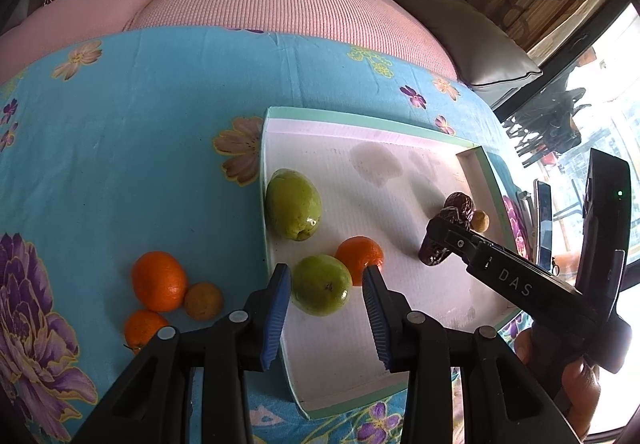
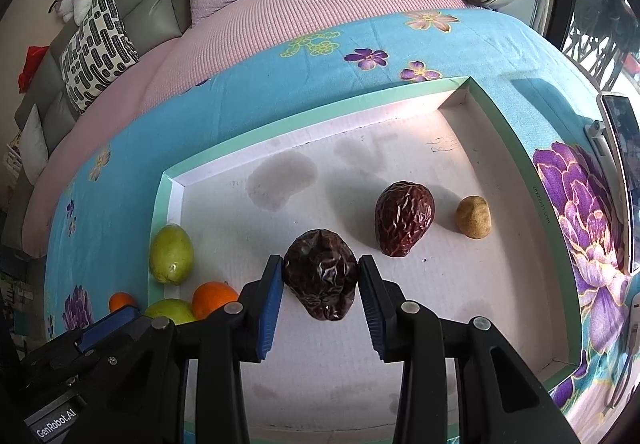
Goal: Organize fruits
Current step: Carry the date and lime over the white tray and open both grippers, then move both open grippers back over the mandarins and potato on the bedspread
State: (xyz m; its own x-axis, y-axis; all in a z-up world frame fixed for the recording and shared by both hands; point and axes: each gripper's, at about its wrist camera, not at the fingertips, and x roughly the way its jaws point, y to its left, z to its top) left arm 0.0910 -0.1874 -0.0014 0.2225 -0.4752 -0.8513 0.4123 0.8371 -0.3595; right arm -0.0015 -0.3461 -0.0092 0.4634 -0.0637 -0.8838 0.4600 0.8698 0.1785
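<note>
Two green fruits (image 1: 294,204), orange (image 1: 359,254), wrinkled dates (image 2: 404,218), tan fruit (image 2: 473,217) – in tray (image 2: 312,136); three oranges (image 1: 159,281) outside

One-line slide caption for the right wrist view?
Right gripper closes around a wrinkled dark fruit in the white tray.

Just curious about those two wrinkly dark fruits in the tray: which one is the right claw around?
The darker, nearer one, sitting between the right claw's blue pads. The other wrinkled fruit is redder and lies farther back, beside a small tan fruit.
</note>
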